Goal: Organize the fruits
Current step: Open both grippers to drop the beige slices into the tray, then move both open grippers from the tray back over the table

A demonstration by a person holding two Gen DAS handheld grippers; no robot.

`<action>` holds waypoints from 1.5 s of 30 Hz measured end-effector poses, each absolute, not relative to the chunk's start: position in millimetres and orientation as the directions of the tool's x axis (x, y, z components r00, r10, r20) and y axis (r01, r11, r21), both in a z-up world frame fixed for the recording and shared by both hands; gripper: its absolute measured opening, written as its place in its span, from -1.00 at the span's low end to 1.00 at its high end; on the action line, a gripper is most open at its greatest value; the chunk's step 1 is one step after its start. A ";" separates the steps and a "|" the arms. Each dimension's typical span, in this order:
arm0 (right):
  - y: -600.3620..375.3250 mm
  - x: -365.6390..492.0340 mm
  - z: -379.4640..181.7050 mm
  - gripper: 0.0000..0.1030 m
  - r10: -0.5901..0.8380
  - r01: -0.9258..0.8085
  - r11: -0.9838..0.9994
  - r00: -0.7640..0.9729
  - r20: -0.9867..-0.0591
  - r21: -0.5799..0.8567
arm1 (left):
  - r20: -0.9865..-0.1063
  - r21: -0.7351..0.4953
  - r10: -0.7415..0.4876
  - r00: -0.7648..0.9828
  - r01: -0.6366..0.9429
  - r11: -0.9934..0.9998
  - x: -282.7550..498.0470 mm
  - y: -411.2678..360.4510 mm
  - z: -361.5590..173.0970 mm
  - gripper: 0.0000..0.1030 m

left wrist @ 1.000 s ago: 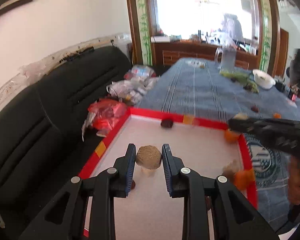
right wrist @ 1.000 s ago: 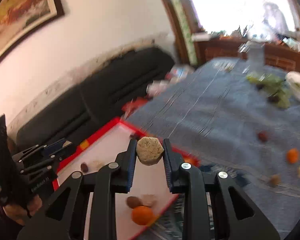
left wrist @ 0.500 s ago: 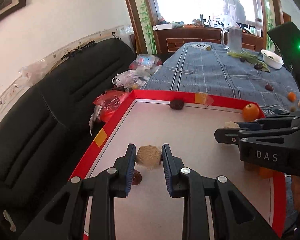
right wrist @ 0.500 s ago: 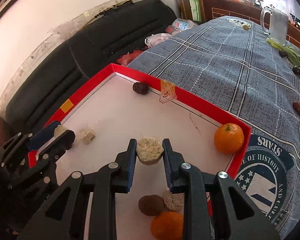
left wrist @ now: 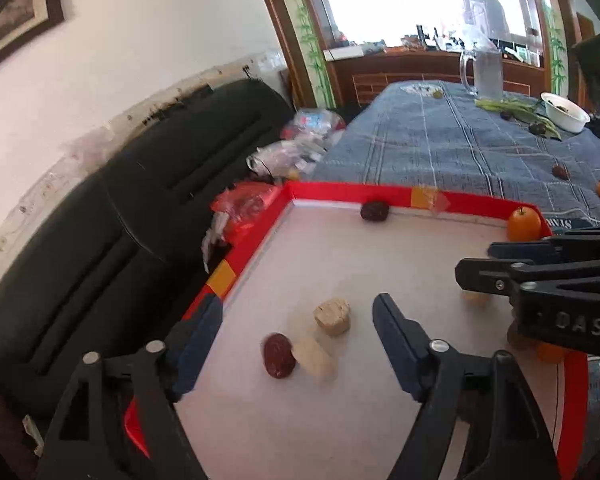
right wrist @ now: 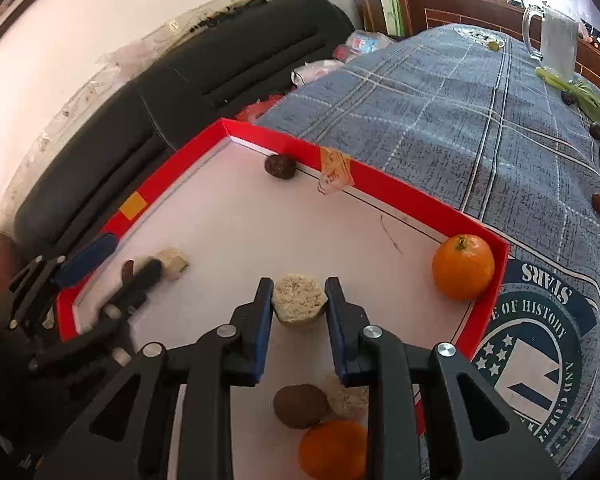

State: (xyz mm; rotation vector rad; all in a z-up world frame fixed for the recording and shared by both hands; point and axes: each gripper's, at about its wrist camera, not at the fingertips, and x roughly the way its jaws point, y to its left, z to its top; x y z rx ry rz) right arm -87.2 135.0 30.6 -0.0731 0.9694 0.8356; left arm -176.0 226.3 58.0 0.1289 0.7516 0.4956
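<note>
Released by the left gripper (left wrist: pixel 296 340), whose jaws are opening, a beige cake (left wrist: pixel 332 316) now rests inside the red tray (left wrist: pixel 340 192). Right gripper (right wrist: pixel 300 304), jaws beginning to open, lowers a second cake (right wrist: pixel 298 300) into the tray for sorting.

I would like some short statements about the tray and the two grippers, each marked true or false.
1. An orange sits in a corner of the red tray. True.
2. The left gripper grips a beige piece. False: its jaws are opening, and the beige piece lies free on the tray.
3. The right gripper has a beige puck between its fingers. True.
4. The tray holds no dark fruit. False: a dark fruit lies by the far wall.
</note>
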 end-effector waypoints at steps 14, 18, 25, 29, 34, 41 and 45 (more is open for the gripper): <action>68.3 -77.5 60.5 -0.05 0.670 -0.600 0.708 0.405 -0.622 0.371 | -0.591 0.319 0.501 0.633 -0.387 0.865 -172.6 204.0 76.2 0.56; 49.4 -72.7 62.8 -0.04 0.673 -0.579 0.716 0.423 -0.607 0.390 | -0.573 0.335 0.503 0.647 -0.376 0.864 -171.2 192.5 82.8 0.57; 26.9 -69.7 61.8 -0.04 0.678 -0.562 0.719 0.435 -0.593 0.409 | -0.559 0.357 0.503 0.659 -0.357 0.863 -166.1 176.4 87.6 0.58; 19.3 -66.8 61.4 -0.04 0.683 -0.556 0.716 0.436 -0.585 0.422 | -0.556 0.366 0.506 0.659 -0.353 0.861 -162.3 171.1 89.2 0.58; 13.0 -64.9 61.4 -0.04 0.688 -0.550 0.714 0.437 -0.579 0.433 | -0.555 0.372 0.506 0.660 -0.347 0.861 -157.9 167.8 90.1 0.58; 5.6 -58.2 58.6 -0.04 0.687 -0.538 0.717 0.437 -0.581 0.443 | -0.555 0.382 0.505 0.661 -0.336 0.861 -154.2 161.6 88.6 0.58; 0.9 -54.9 57.9 -0.04 0.686 -0.530 0.719 0.438 -0.581 0.450 | -0.558 0.388 0.503 0.660 -0.329 0.861 -149.6 158.1 88.7 0.58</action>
